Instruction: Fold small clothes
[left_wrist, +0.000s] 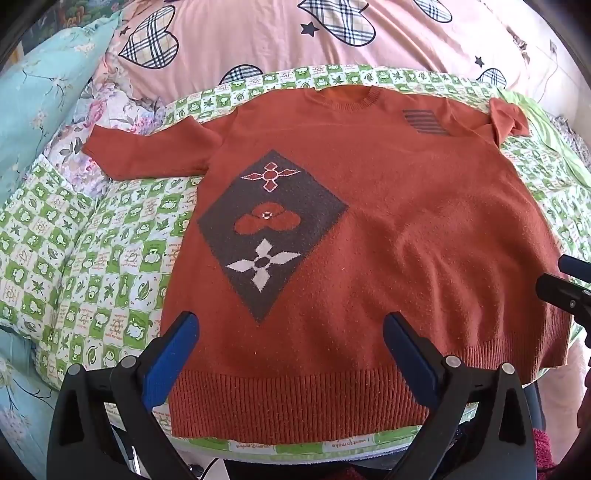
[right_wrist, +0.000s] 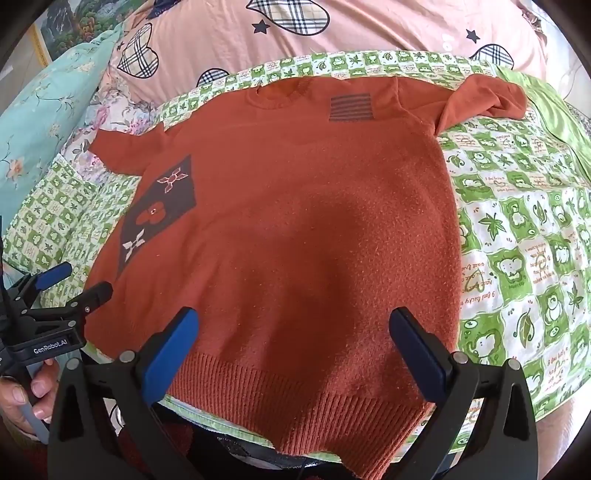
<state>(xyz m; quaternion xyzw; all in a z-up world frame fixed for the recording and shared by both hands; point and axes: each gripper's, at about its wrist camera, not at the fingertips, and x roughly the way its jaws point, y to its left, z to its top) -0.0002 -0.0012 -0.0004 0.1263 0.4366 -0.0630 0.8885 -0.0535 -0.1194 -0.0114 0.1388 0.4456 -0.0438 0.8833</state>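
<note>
Underneath, green checked quilt (left_wrist: 92, 266), pink heart-print bedding (left_wrist: 258, 48)

A bed in bright daylight, spread with a green-and-white checked quilt (left_wrist: 92, 258). Behind it lie a pink duvet (left_wrist: 258, 40) printed with plaid hearts and stars, and a pale turquoise floral pillow (left_wrist: 44, 92) at left.

Rust-orange knitted sweater (left_wrist: 388, 229), spread flat and face up, unfolded. Ribbed hem nearest, round neck farthest. Dark diamond panel (left_wrist: 271, 232) with flower shapes on front, small striped patch (left_wrist: 424, 122) near one shoulder. One sleeve stretched sideways, other bunched.
</note>
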